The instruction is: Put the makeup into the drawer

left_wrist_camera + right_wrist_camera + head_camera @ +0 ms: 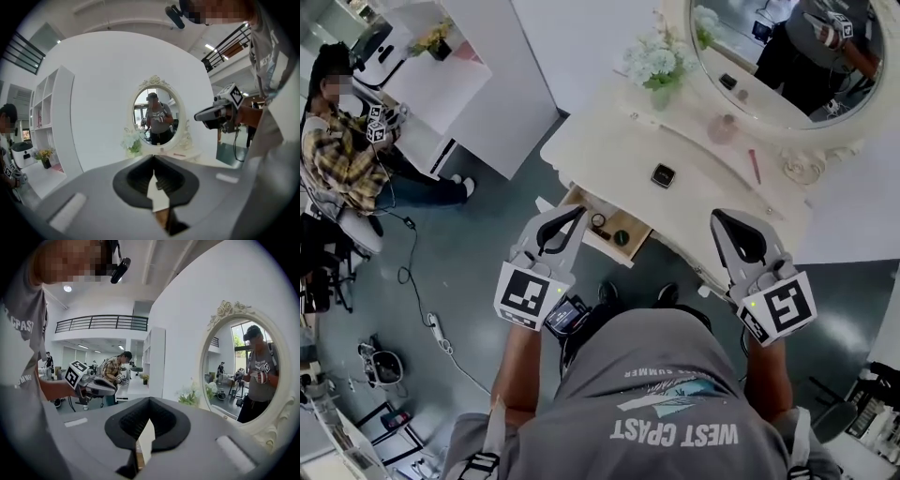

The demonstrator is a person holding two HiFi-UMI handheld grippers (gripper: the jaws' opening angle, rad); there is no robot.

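Observation:
A white vanity table point(609, 141) stands below me, its wooden drawer point(633, 223) pulled open. In the drawer lie a small ring-shaped thing point(598, 220) and a dark round piece point(622, 237). On the tabletop rest a dark square compact point(663, 175), a pink jar point(723, 128) and a thin pink stick point(755, 166). My left gripper point(577, 212) hangs shut and empty above the drawer's left end. My right gripper point(716, 217) is shut and empty over the table's front edge, right of the drawer. Both gripper views show the jaws closed on nothing, the left gripper point(153, 157) and the right gripper point(149, 400).
An oval mirror point(787, 56) and a vase of pale flowers point(656, 66) stand at the back of the table. A seated person in a plaid shirt point(337, 155) is at the far left. A cable with a power strip point(431, 323) runs across the grey floor.

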